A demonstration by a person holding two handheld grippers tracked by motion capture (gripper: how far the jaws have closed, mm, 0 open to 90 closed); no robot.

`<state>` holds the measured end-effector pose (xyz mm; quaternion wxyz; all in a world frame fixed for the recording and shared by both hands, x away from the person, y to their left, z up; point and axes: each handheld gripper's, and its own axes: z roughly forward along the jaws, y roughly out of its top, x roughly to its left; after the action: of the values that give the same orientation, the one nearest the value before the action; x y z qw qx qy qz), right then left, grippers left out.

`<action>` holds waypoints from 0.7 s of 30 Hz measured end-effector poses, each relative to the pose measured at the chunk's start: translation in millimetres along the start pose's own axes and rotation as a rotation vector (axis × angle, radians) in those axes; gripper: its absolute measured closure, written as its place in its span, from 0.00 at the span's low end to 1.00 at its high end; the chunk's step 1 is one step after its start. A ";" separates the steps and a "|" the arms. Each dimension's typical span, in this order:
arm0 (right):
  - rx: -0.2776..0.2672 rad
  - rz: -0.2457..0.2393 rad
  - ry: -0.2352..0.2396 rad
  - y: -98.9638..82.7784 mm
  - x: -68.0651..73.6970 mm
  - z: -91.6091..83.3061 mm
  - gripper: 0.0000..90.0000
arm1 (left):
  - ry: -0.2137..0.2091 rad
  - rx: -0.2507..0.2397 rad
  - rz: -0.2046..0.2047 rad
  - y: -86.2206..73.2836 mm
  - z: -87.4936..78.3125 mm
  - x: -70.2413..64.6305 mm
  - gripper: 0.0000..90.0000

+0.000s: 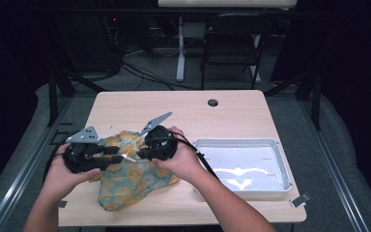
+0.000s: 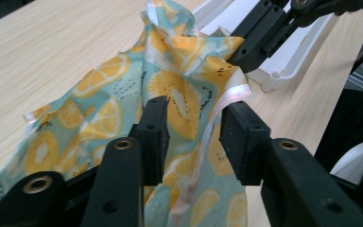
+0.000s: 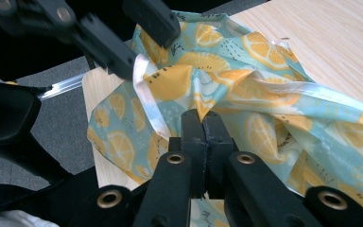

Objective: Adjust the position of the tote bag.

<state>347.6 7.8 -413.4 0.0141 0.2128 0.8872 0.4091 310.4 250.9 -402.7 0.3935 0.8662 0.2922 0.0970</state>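
Bare table (image 1: pixel 232 113) beyond right gripper (image 3: pixel 203 118) pinching bag (image 3: pixel 264 113) edge.

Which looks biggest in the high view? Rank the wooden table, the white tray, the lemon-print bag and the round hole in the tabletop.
Largest to smallest:
1. Light wooden table
2. White rectangular plastic tray
3. Teal lemon-print plastic bag, partly covered by the hands, so a close call with the tray
4. Small round hole

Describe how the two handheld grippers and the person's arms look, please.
Both the left gripper and the right gripper are black, with two blocky jaws bearing round metal-ringed holes. Each carries a grey three-cornered plate on top, and a black cable trails from the right one. The forearms are bare, with no sleeves in view.
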 end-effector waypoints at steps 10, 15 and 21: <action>0.009 -0.021 0.011 -5.3 8.1 0.5 1.00 | 0.050 -0.100 -0.074 -6.9 -14.1 16.0 0.65; 0.018 -0.040 0.017 -6.7 13.3 1.9 1.00 | 0.072 -0.078 -0.101 -10.2 -5.5 22.1 0.61; 0.034 -0.038 0.022 -11.1 14.2 4.5 1.00 | 0.070 -0.051 -0.117 -14.0 11.0 26.8 0.58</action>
<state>331.5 10.2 -422.4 0.0085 0.1914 0.8981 0.3960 330.5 266.9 -422.1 0.4101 0.8334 0.3534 0.1114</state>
